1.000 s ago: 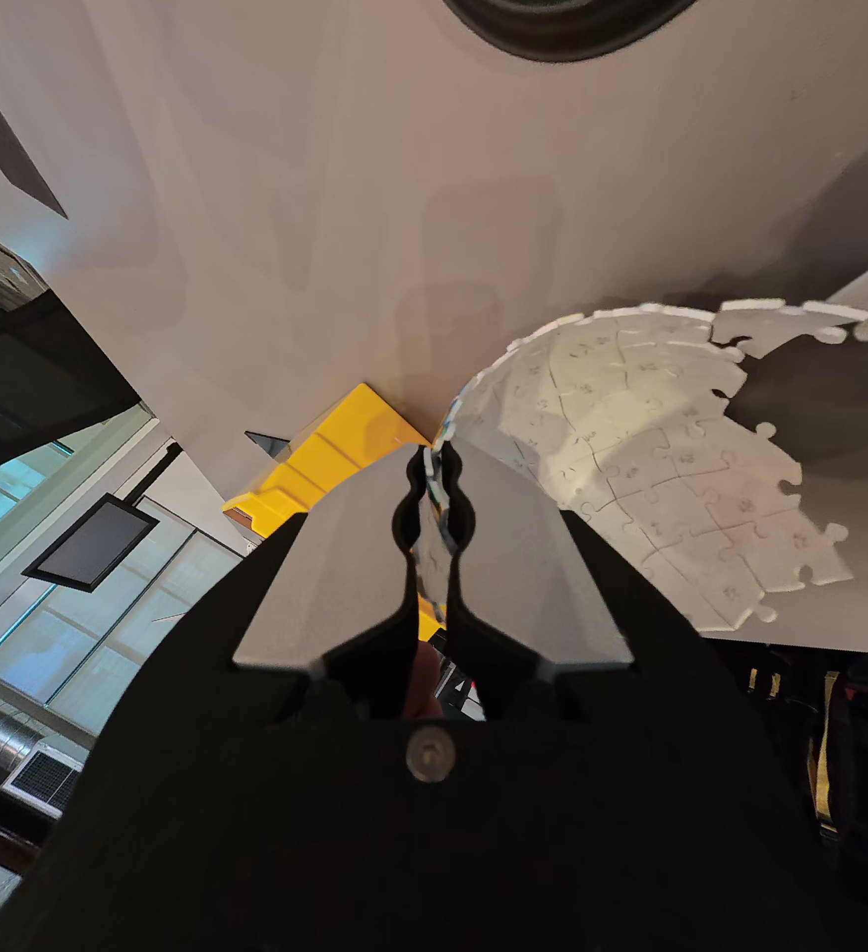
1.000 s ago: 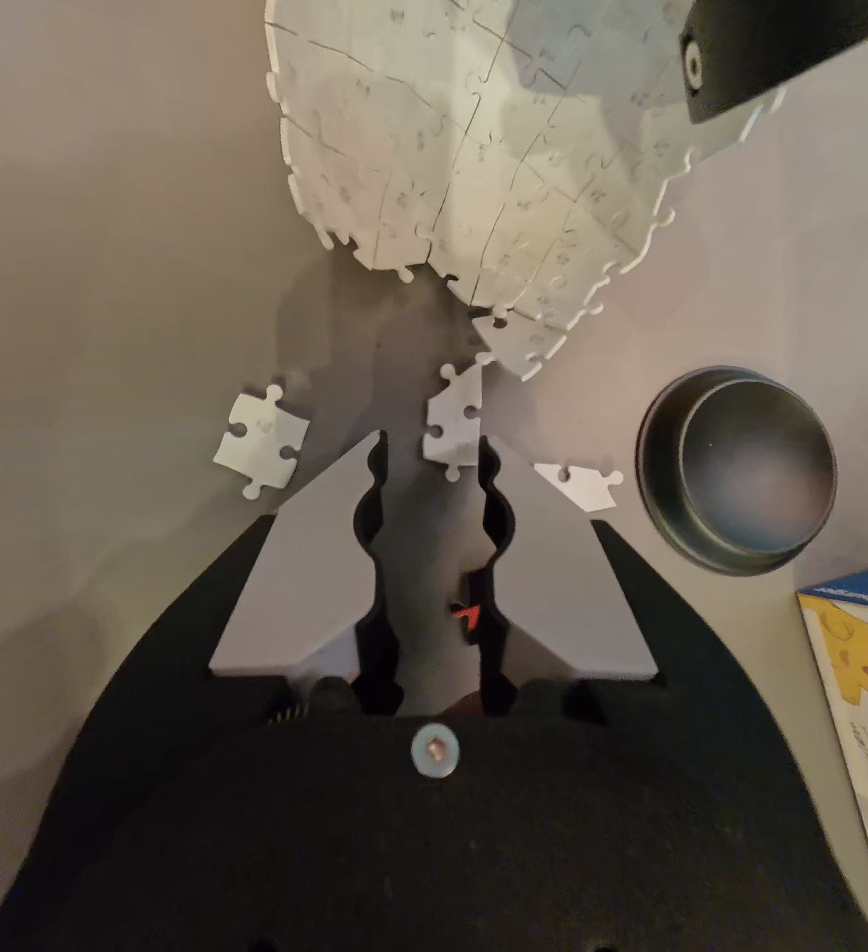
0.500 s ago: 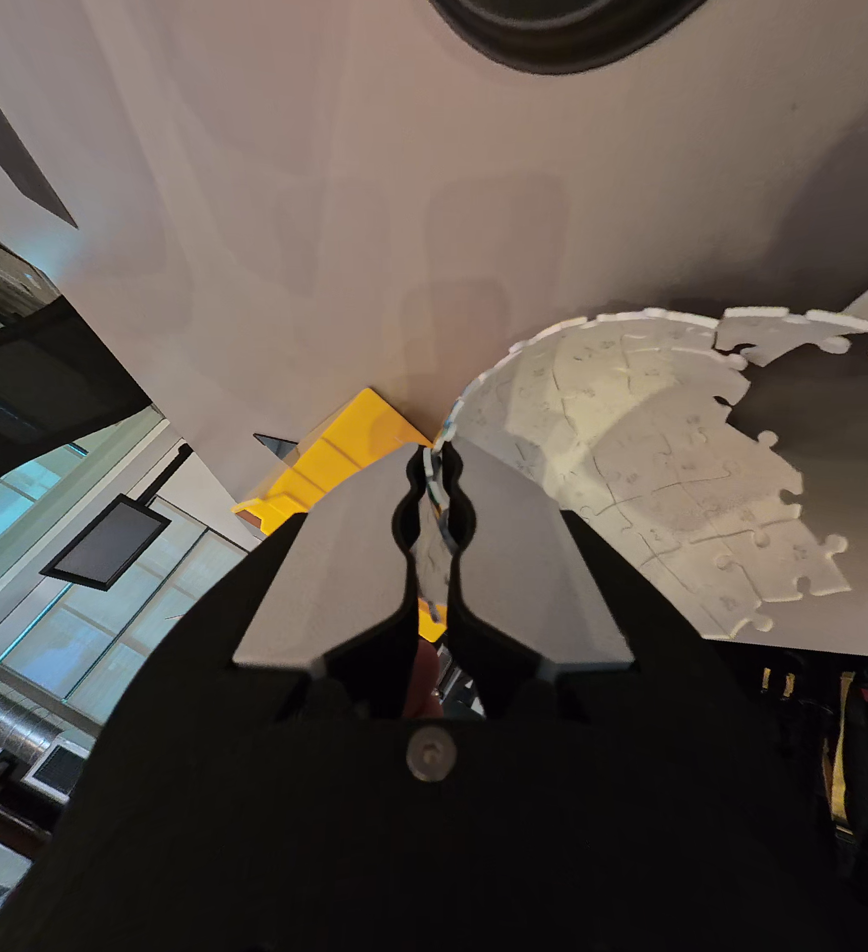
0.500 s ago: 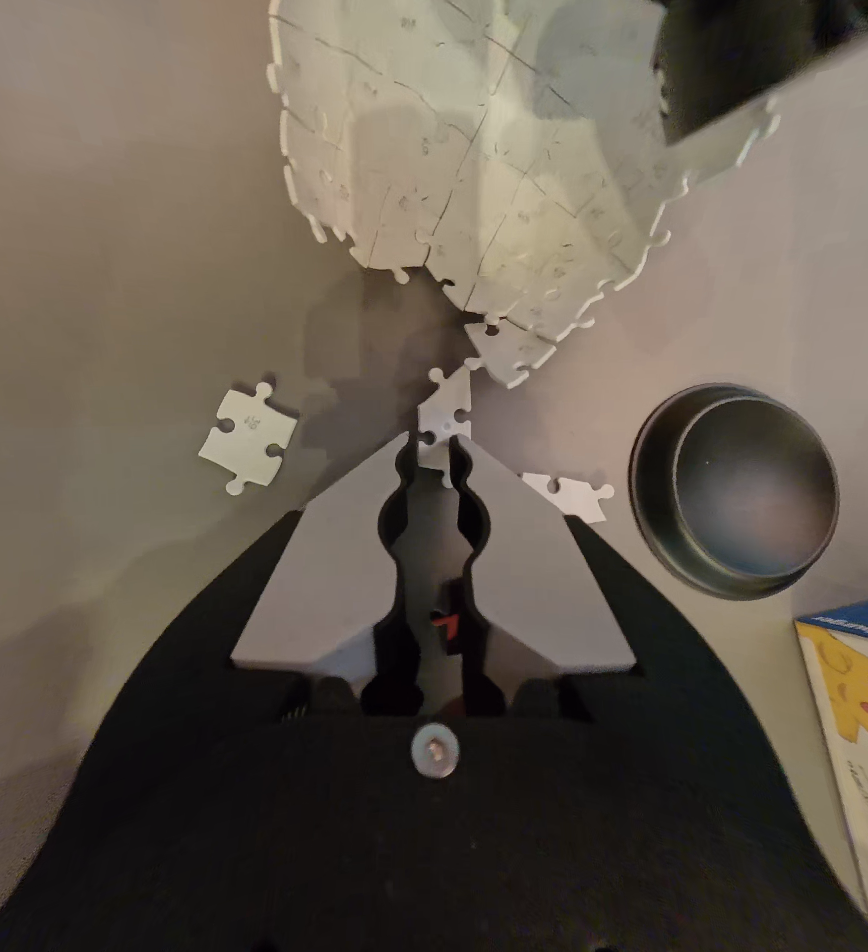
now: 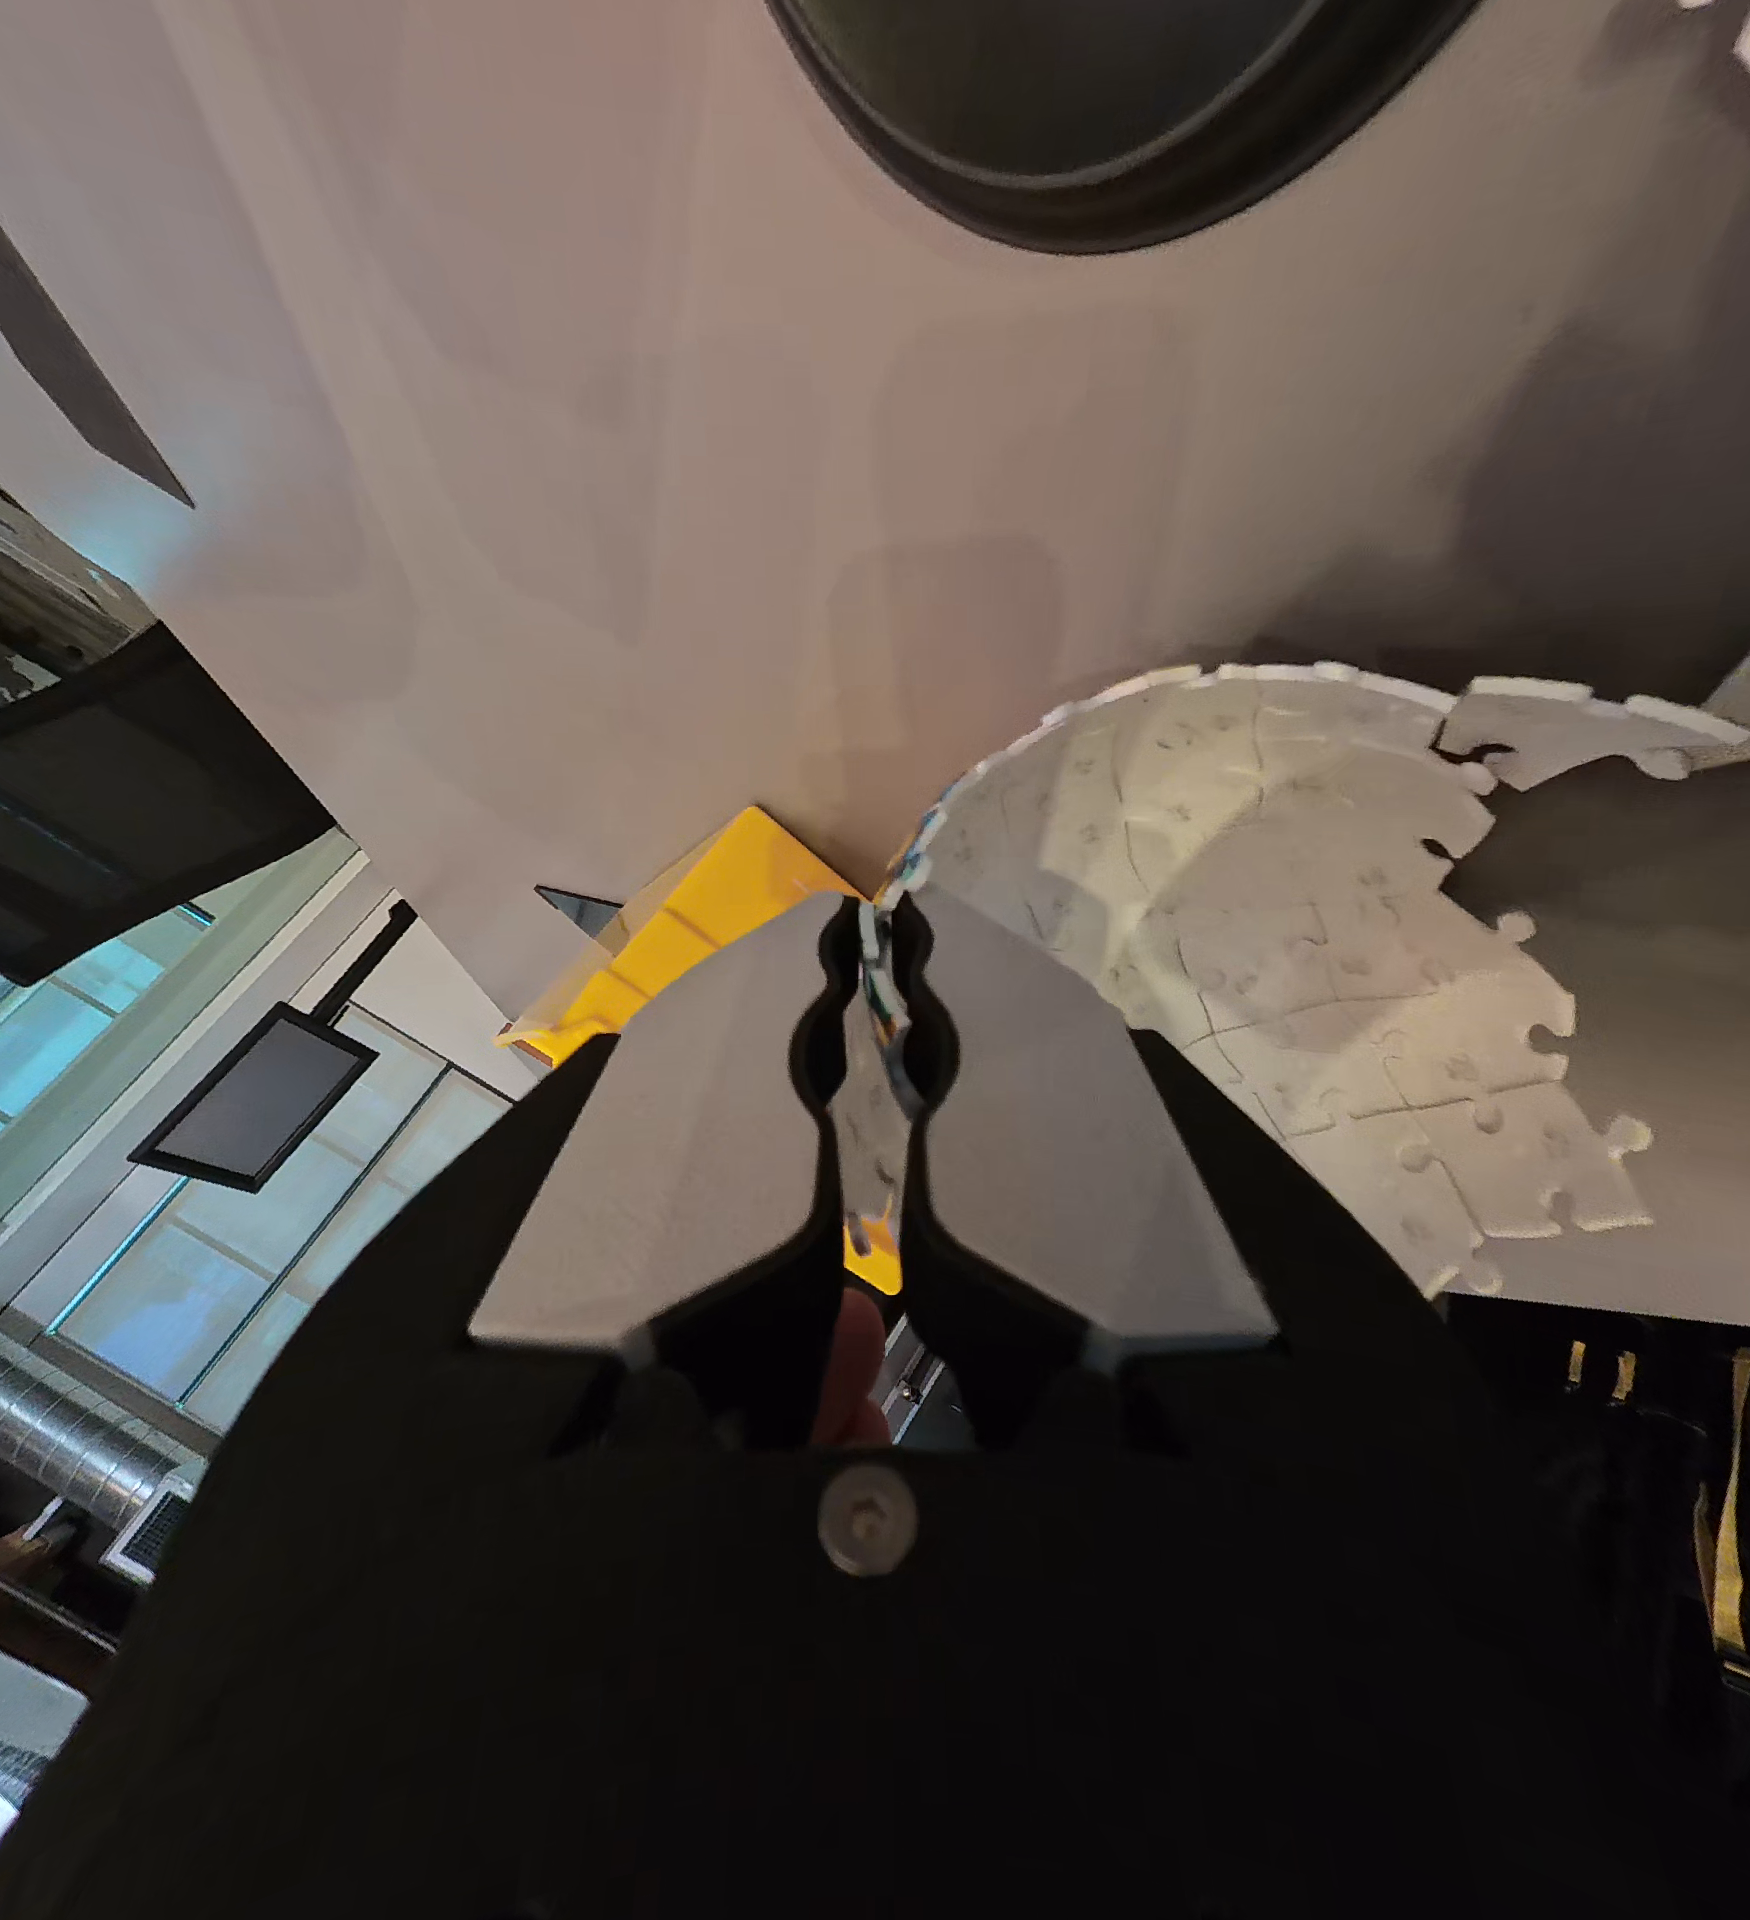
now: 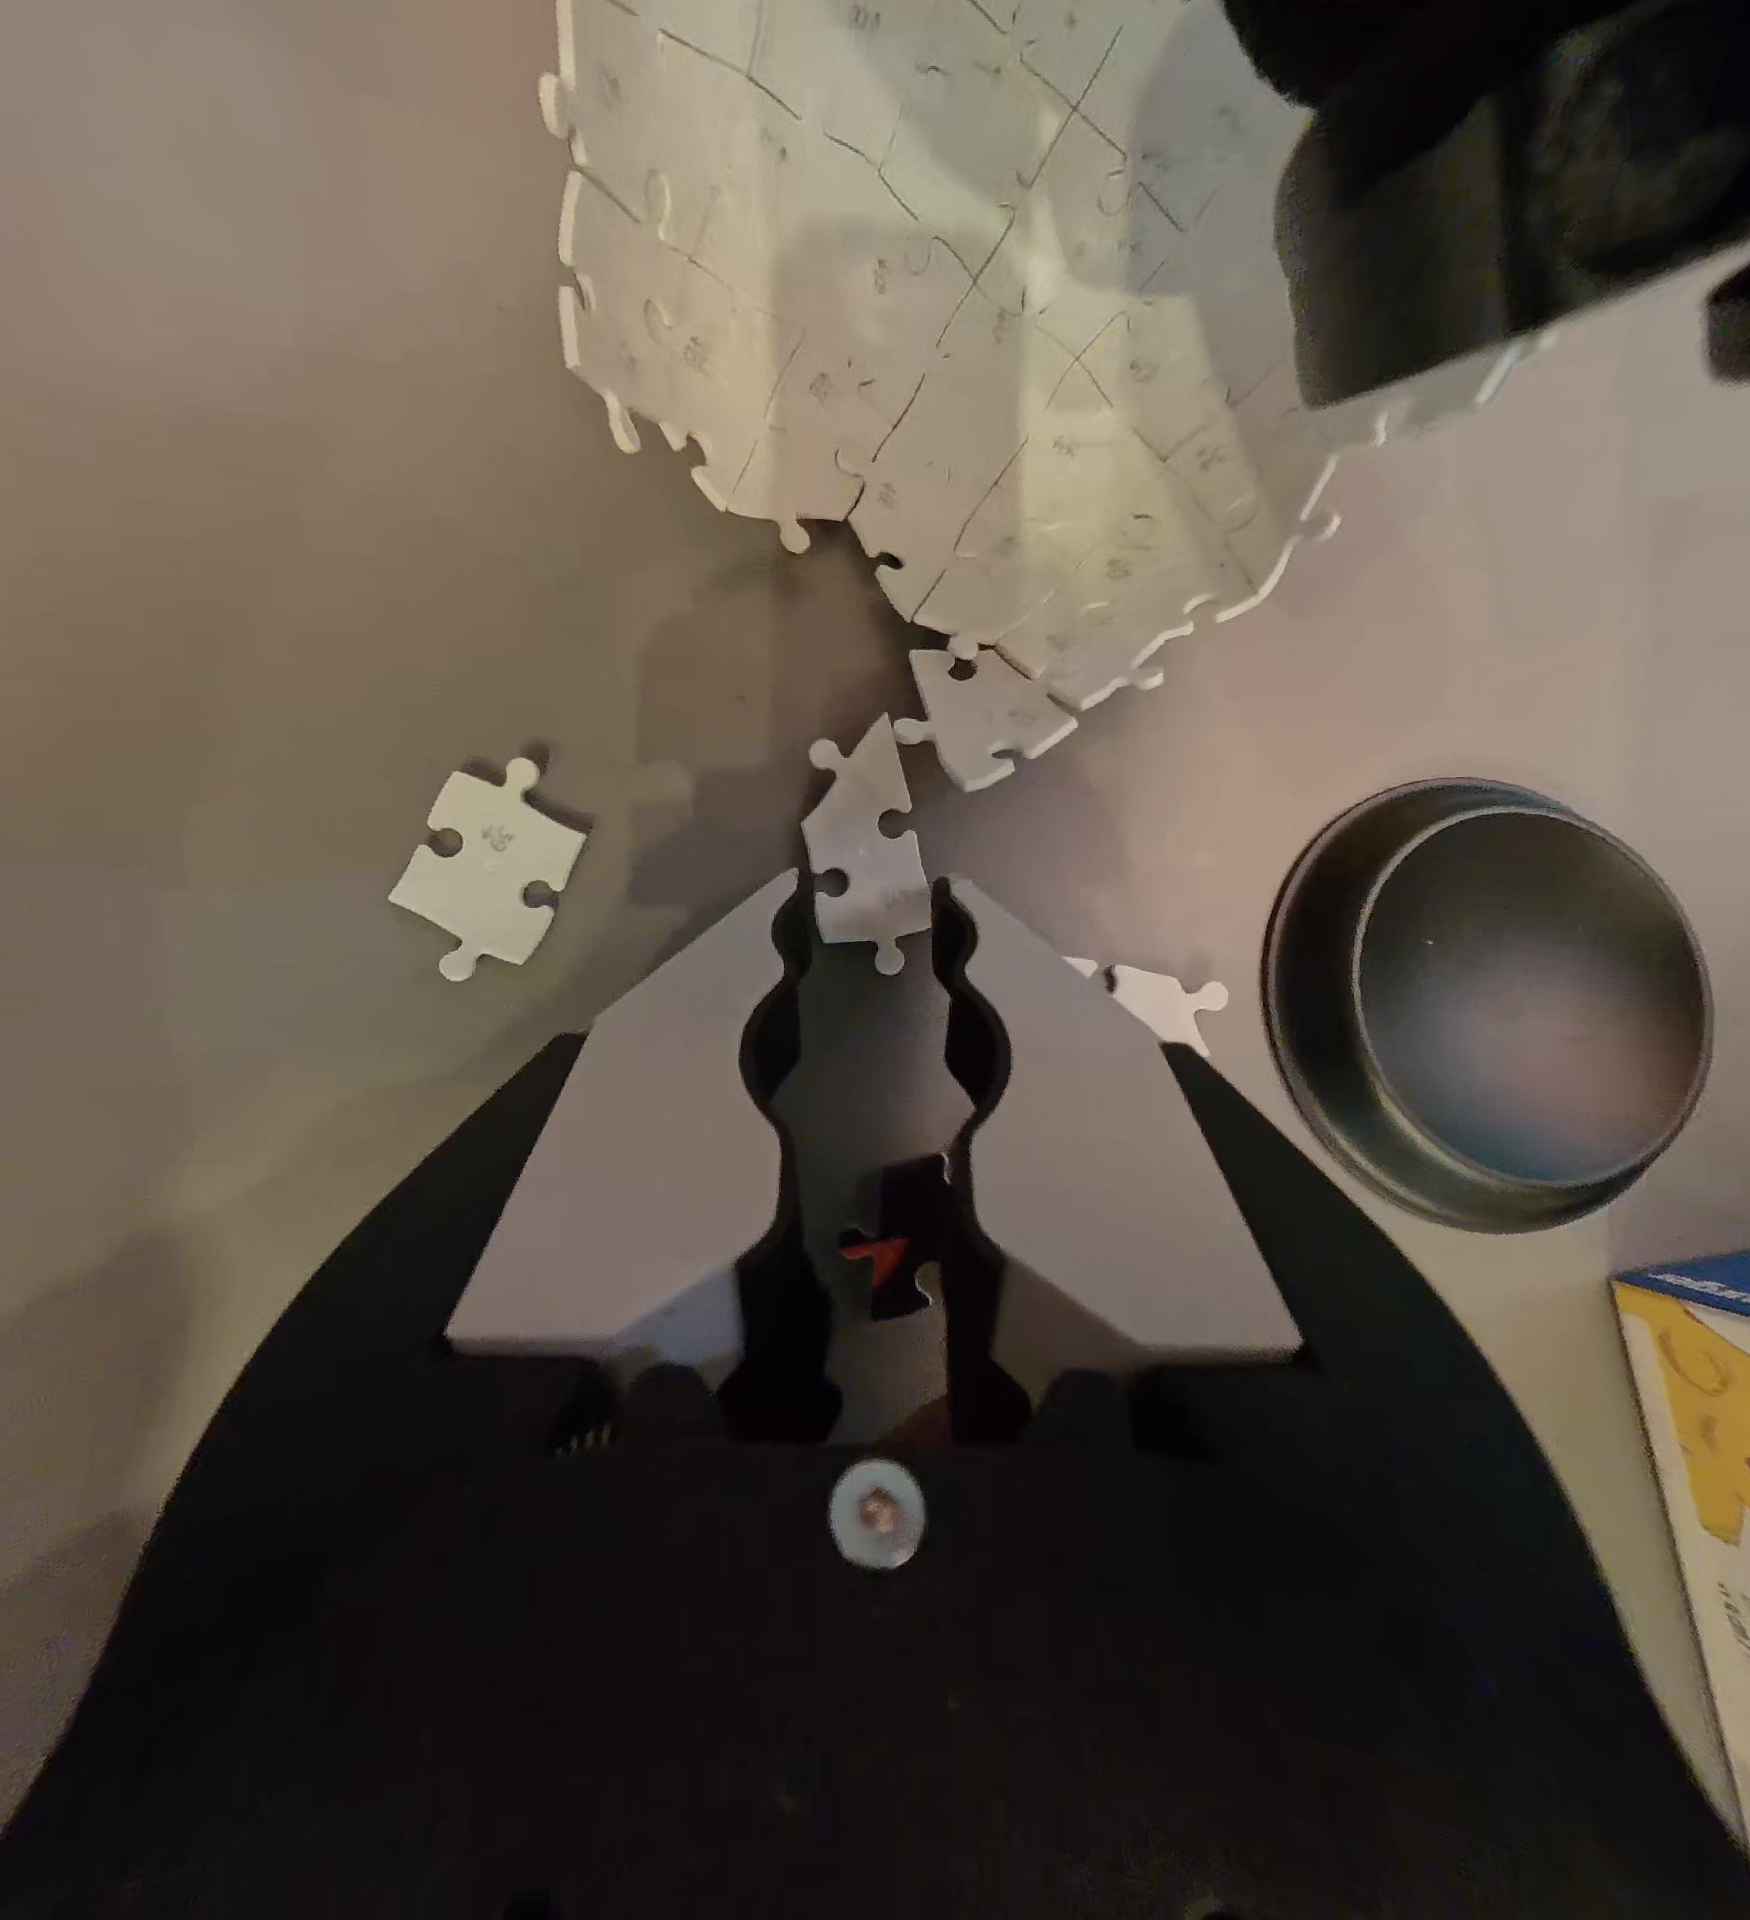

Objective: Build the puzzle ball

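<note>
Right gripper (image 6: 869,899) part open, tips straddling the near end of a loose white piece (image 6: 866,847) lying on the grey table (image 6: 175,520); not clamped. Black piece (image 6: 902,1242) sits between the jaws nearer the camera. More loose pieces left (image 6: 490,868) and right (image 6: 1162,1003); dark round tin (image 6: 1489,1003) further right. Beyond, the half-built puzzle shell (image 6: 954,312). Left gripper (image 5: 876,920) pinched tight on the shell's rim (image 5: 1214,935).
</note>
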